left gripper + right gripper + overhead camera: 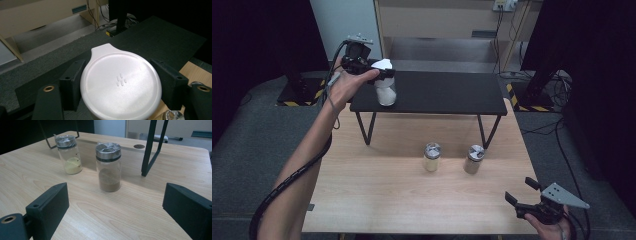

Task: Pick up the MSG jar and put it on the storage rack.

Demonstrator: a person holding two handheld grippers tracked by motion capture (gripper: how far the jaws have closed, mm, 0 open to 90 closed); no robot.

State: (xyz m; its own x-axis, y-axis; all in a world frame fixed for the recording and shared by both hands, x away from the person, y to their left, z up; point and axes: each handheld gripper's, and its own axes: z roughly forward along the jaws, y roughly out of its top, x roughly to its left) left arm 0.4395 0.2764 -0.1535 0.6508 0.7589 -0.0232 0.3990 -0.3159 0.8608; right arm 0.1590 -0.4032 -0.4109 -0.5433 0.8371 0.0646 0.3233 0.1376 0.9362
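Pale wood counter [377, 185] and a black raised shelf [447, 92] are setting the scene as a person is working two handheld grippers. The left gripper [379, 72] is clamping a white-lidded jar [385, 90] between its jaws, the lid [121, 83] sitting squarely between both pads, over the shelf's left end. The right gripper [524, 192] is idling with jaws spread wide, empty, two metal-capped spice jars [108, 167] standing ahead of them. Placing looks under way; next, seemingly, lowering the jar until it is resting flat, then releasing.
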